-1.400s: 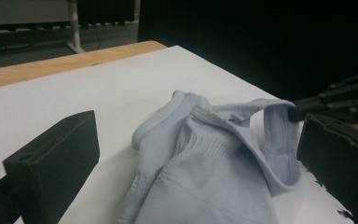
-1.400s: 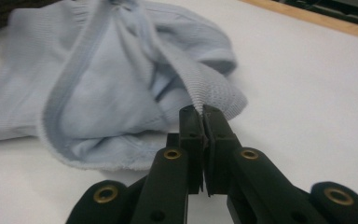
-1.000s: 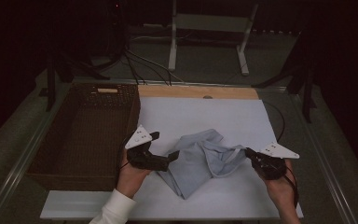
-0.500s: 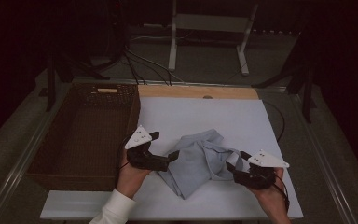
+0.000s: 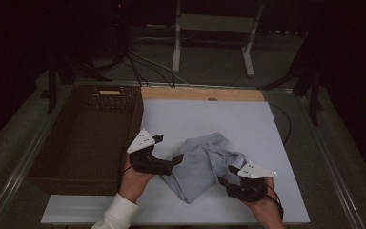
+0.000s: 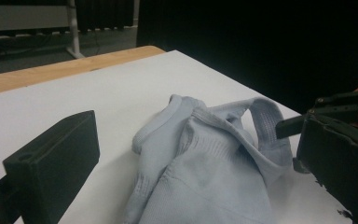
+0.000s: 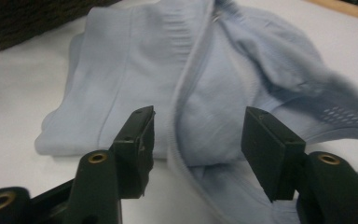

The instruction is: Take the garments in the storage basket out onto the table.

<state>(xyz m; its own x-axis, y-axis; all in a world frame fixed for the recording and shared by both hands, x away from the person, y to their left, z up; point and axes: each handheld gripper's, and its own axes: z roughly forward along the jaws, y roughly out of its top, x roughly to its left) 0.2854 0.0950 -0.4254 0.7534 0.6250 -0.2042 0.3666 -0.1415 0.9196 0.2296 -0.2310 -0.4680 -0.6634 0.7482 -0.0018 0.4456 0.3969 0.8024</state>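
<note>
A crumpled light-blue knit garment lies on the white board, toward its near side. My left gripper sits at the garment's left edge. In the left gripper view its jaws stand wide apart, with the garment lying between them and not pressed. My right gripper is at the garment's near right edge. Its jaws have just been closing. They straddle a ribbed fold of the garment, and the pads are not pressing on it.
An empty dark wicker basket stands along the board's left side, right beside my left hand. A wooden strip borders the board's far edge. Beyond it are stand legs and cables on the floor.
The right gripper let go of the garment's right end and moved left and nearer, to the near right edge. The garment has drawn in from the right. The left gripper stayed put.
</note>
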